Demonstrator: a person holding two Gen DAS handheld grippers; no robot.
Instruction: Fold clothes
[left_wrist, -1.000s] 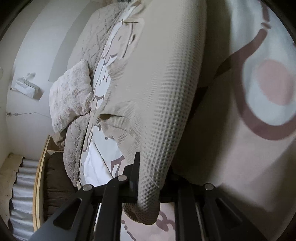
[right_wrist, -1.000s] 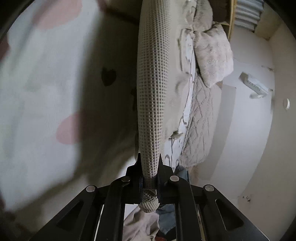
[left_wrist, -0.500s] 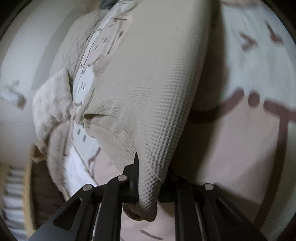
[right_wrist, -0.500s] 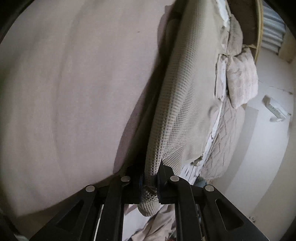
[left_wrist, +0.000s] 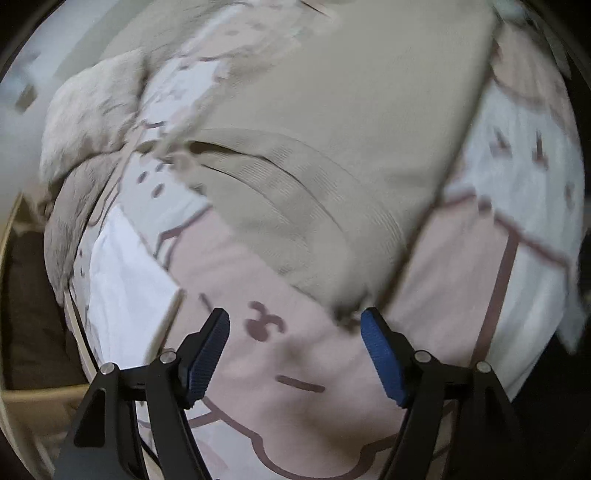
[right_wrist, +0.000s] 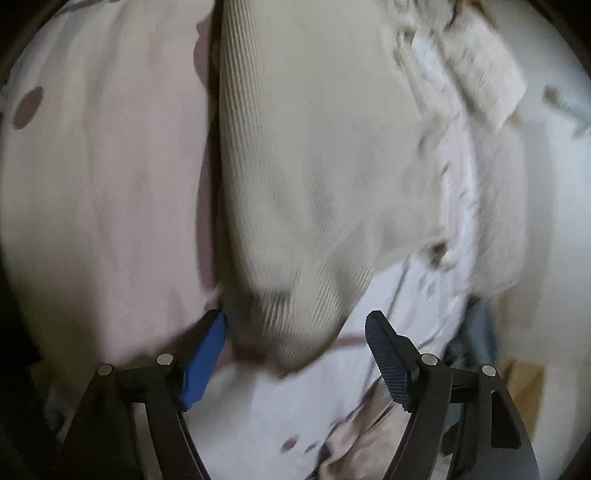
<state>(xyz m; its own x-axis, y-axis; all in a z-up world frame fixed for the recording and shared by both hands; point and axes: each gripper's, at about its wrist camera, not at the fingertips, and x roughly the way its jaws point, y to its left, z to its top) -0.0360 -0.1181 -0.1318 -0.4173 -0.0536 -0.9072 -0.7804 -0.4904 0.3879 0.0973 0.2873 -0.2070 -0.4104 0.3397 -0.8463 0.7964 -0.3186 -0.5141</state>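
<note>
Bedspread (left_wrist: 258, 369) both views; jeans (right_wrist: 476, 332) right only.

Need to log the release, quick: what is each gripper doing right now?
Left gripper: jaws opening, nothing between the pads; beige waffle garment lies free on the bed.
Right gripper: jaws opening, garment corner between them, not pinched.

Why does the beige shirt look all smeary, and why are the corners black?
Left wrist view: the beige shirt and the patterned bed cover are streaked by motion blur, while the left gripper stays sharp. Right wrist view: the shirt is smeared too, and the right gripper is crisp. Both views: the fisheye lens bends the scene round and leaves dark corners.
</note>
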